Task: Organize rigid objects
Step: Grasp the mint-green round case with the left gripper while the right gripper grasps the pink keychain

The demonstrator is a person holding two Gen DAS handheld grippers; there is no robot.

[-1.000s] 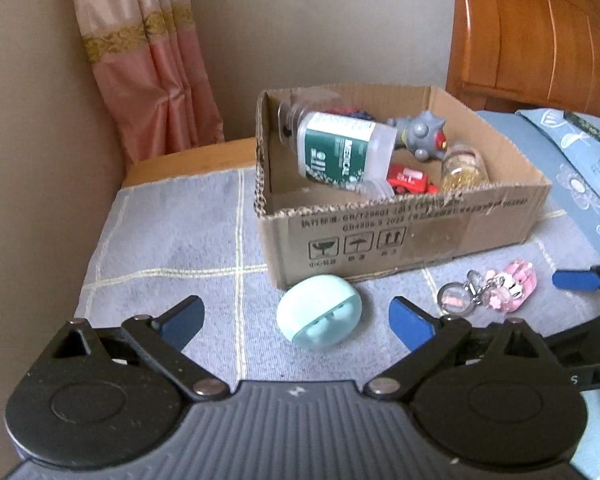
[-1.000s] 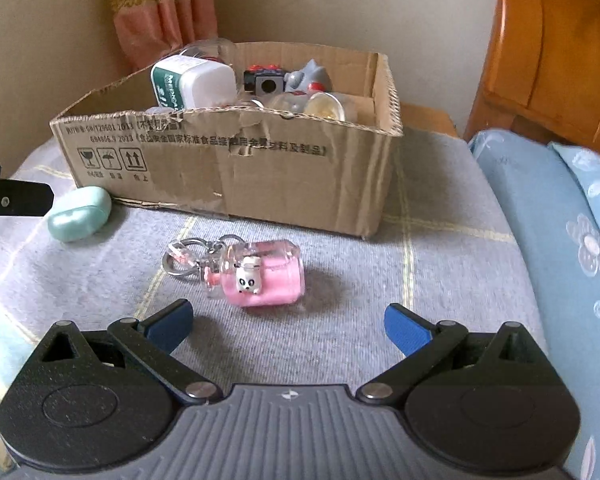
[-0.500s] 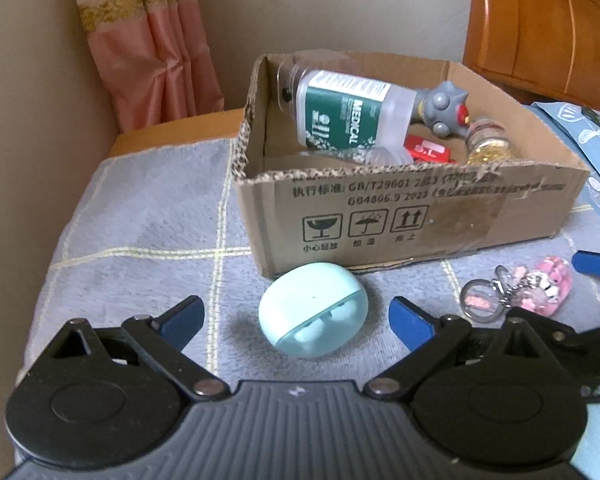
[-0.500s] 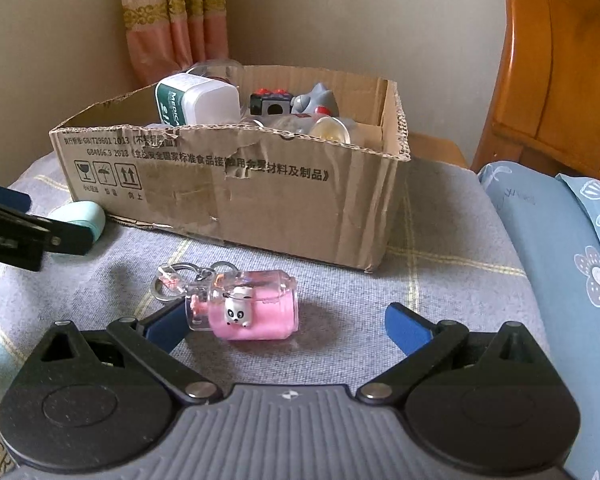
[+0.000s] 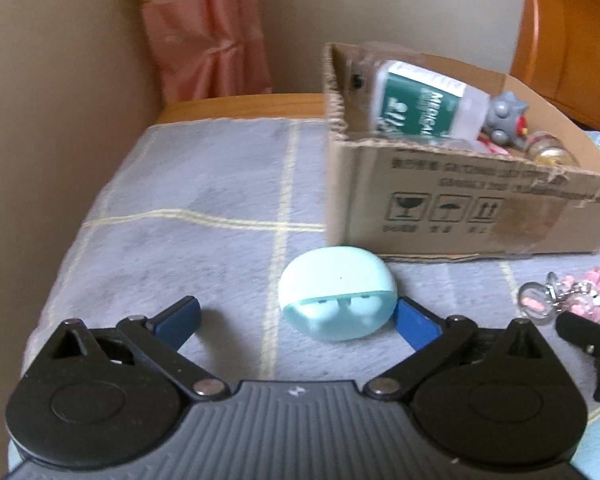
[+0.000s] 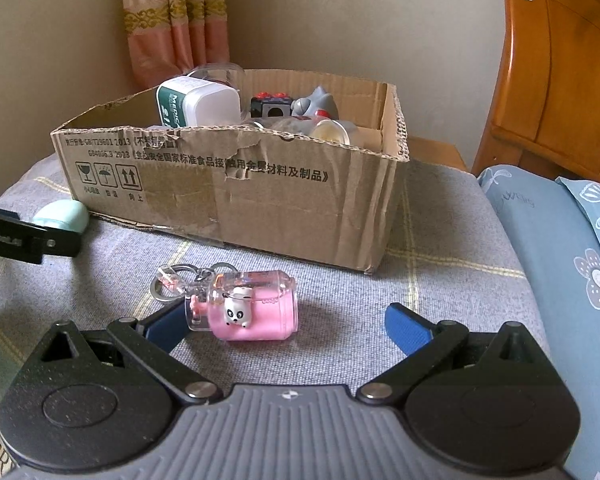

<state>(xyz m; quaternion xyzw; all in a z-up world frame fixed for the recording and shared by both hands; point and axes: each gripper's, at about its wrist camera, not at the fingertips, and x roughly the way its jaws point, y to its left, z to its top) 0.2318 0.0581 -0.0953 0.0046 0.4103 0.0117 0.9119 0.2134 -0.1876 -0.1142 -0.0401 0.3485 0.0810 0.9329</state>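
A mint-green earbud case [image 5: 337, 293] lies on the grey checked cloth in front of the cardboard box [image 5: 460, 208]. My left gripper [image 5: 296, 320] is low over the cloth, its jaws opening; the case sits between them, close to the right blue fingertip [image 5: 414, 320] and well clear of the left one. A pink keychain charm [image 6: 252, 307] with metal rings lies before the box [image 6: 260, 196] in the right wrist view. My right gripper [image 6: 288, 322] is open around it; its left fingertip [image 6: 168, 322] is next to the charm's ring end, whether touching I cannot tell. The case [image 6: 62, 216] also shows at far left.
The box holds a green-labelled white bottle [image 5: 418, 102], a grey toy figure [image 5: 506, 114], a small jar [image 5: 550, 154] and a black cube [image 6: 270, 106]. A blue floral pillow [image 6: 560, 248] and wooden headboard [image 6: 560, 68] are at right. A pink curtain [image 5: 208, 32] hangs behind.
My left gripper has dropped lower and closer to the earbud case, which now sits between its fingers near the right one. The right view has closed in on the pink charm.
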